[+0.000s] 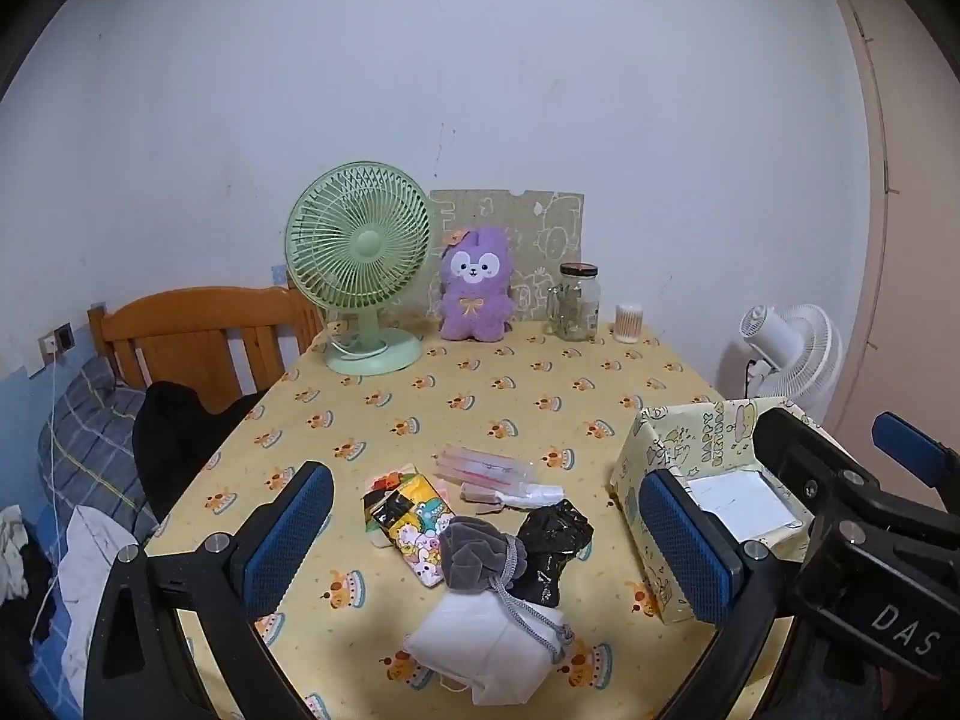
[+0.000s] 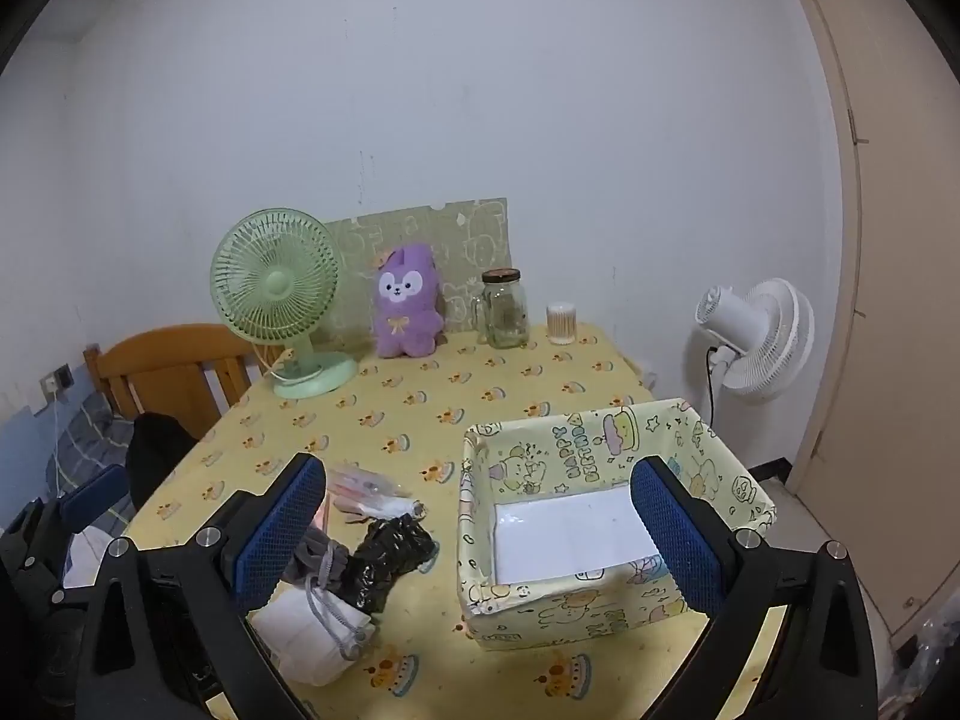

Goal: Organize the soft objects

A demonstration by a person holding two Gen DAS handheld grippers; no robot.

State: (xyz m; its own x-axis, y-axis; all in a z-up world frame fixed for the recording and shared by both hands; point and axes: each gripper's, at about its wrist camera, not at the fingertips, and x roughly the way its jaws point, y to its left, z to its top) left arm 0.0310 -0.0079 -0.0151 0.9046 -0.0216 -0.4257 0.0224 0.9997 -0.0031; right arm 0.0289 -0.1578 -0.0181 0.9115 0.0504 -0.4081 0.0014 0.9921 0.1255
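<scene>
A heap of soft things lies at the near middle of the yellow table: a white face mask (image 1: 486, 642), a grey drawstring pouch (image 1: 477, 558), a crumpled black plastic bag (image 1: 555, 546), a cartoon-printed tissue pack (image 1: 408, 519) and a clear packet with pink contents (image 1: 486, 465). My left gripper (image 1: 489, 546) hangs open above the heap with nothing between its pads. A yellow "Happy Birthday" paper box (image 2: 600, 528) stands empty to the right. My right gripper (image 2: 477, 531) is open over the box's left wall; the mask (image 2: 312, 636), pouch (image 2: 321, 558) and black bag (image 2: 390, 558) lie beside its left finger.
At the table's far edge stand a green desk fan (image 1: 360, 270), a purple plush rabbit (image 1: 477, 285), a glass jar (image 1: 576, 303) and a cotton-swab tub (image 1: 629, 323). A white floor fan (image 2: 756, 339) stands right of the table. A wooden bedhead (image 1: 198, 336) and bedding are left.
</scene>
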